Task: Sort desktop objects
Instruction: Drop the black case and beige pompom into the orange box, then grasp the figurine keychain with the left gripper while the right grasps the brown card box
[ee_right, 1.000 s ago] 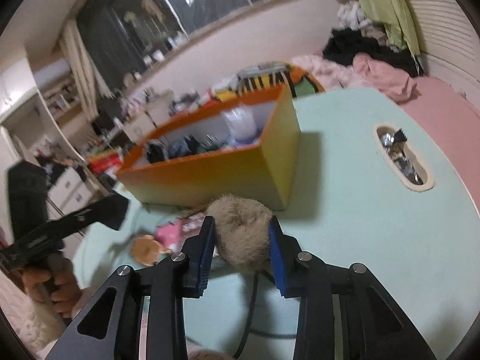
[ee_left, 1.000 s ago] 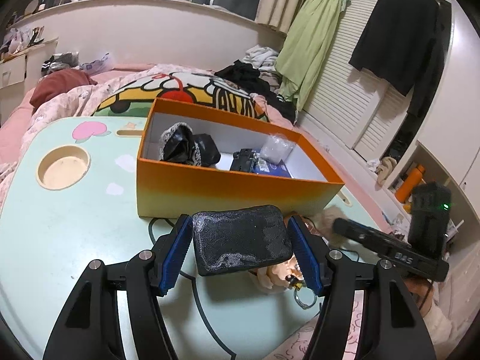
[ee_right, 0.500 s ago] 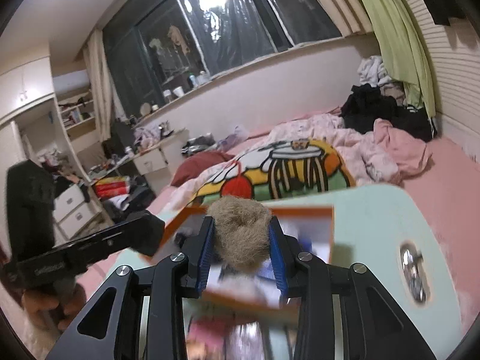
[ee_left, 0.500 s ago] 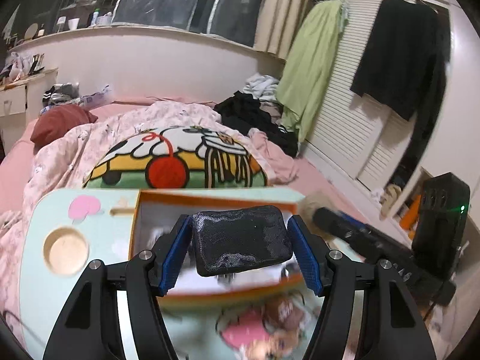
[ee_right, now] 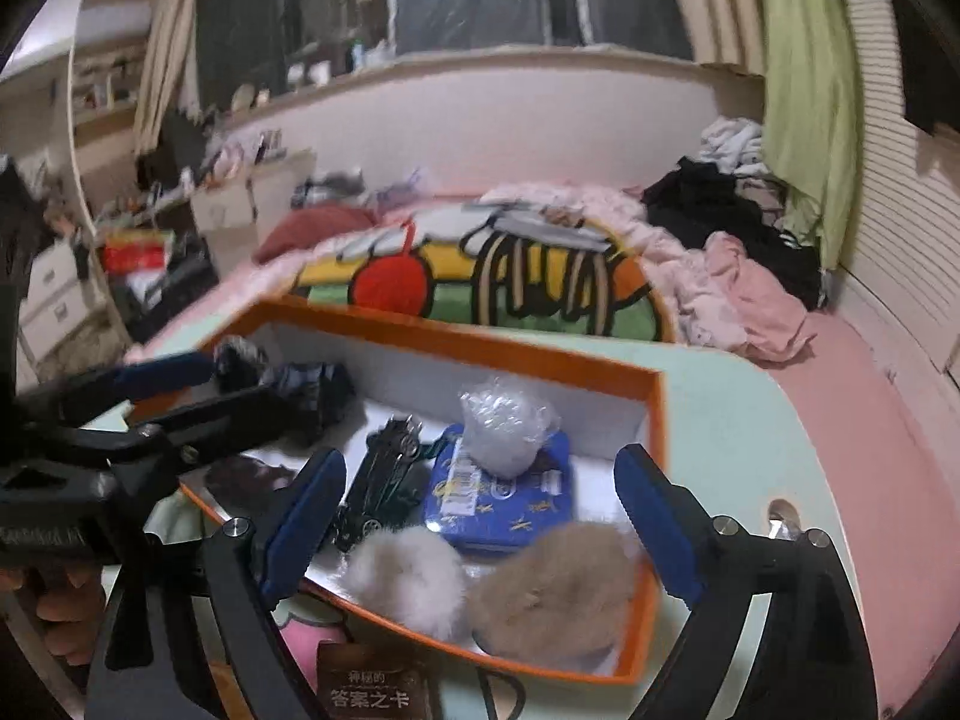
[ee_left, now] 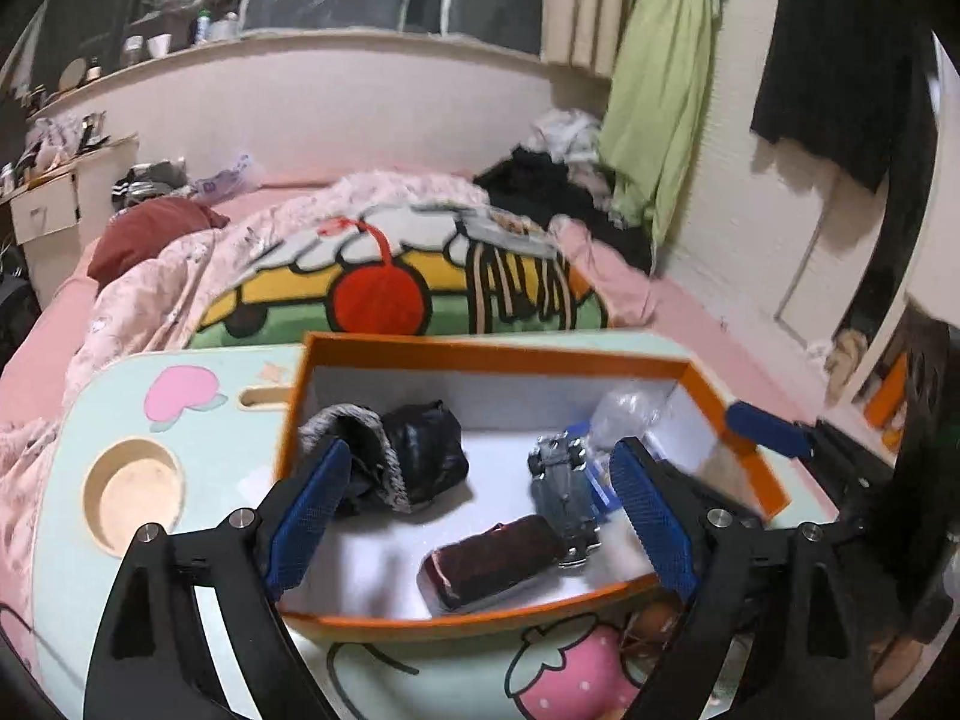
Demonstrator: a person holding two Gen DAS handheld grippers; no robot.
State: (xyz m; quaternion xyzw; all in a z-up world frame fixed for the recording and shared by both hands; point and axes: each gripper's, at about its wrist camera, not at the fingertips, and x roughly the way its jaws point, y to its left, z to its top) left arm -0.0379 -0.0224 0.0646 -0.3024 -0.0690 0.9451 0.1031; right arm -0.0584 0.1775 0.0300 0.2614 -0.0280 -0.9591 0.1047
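Pouch (ee_left: 492, 561) now in box (ee_left: 492, 354) | both grippers opening, empty

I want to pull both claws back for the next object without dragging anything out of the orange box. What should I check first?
1. Left claw clear of the dark pouch: ok, jaws opening, pouch lying in the orange box.
2. Right claw clear of the tan pompom: ok, jaws opening, pompom in the box.
3. White pompom inside the rim: ok.
4. Toy car away from the left pads: cannot tell, close to one.
5. Claws apart from each other: ok.
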